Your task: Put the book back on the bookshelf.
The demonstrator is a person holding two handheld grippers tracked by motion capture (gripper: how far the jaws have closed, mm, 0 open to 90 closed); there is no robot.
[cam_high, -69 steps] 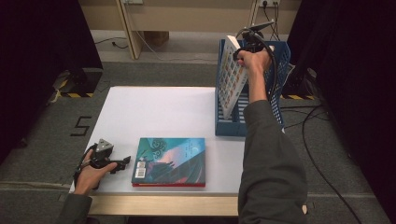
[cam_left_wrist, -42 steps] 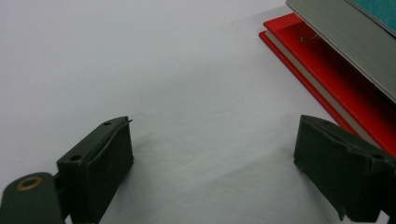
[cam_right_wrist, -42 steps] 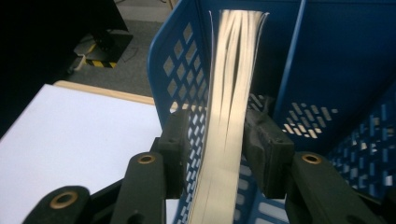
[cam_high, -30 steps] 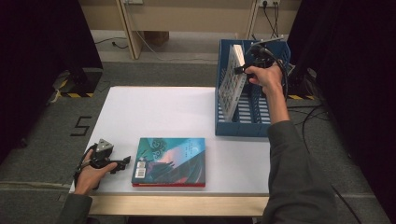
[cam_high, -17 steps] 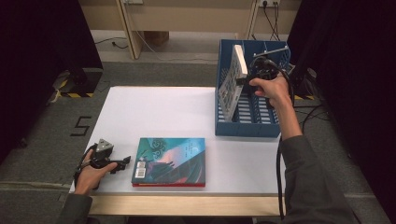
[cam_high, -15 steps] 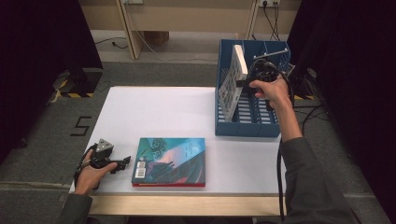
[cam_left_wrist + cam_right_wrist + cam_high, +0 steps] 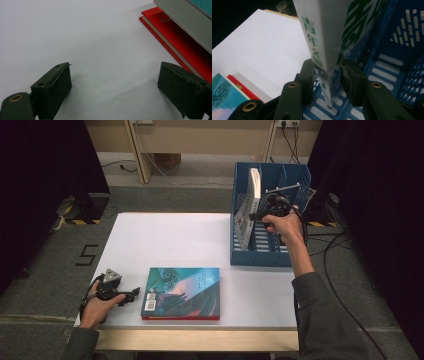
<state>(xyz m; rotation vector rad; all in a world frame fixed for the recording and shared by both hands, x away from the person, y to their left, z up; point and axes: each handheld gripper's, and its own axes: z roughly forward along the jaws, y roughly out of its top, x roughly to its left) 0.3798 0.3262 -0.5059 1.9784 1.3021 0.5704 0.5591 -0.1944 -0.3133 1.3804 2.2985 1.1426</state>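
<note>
High view, upper right of frame: blue slotted file rack [image 7: 260, 254] sits at the right edge of the white table [image 7: 170, 240]. A white book [image 7: 248, 207] stands near-upright in the rack's leftmost compartment, leaning a little, bottom edge on the rack floor. Right gripper [image 7: 257, 216], held in the right hand [image 7: 282, 224], meets the book at mid-height.

Right gripper view, centre: white book [image 7: 325, 32] w/ green characters down its spine rises between the two black jaws; both pads lie against its sides, i.e. jaws clamped on the spine, having just been closing. Rack [image 7: 392, 57] at right of frame, table [image 7: 262, 50] at left; corner of a teal-and-red book [image 7: 227, 93] at lower left.

High view, lower left: left gripper [image 7: 131, 293] in the left hand [image 7: 97, 302] rests on the table just beside the teal-covered book [image 7: 182, 287], which lies flat near the front edge, centre of frame.

Left gripper view: jaws stand apart w/ bare table [image 7: 100, 50] between them; nothing held. Red edge of the flat book [image 7: 180, 47] at upper right, close to the right-hand jaw; contact cannot be told
</note>
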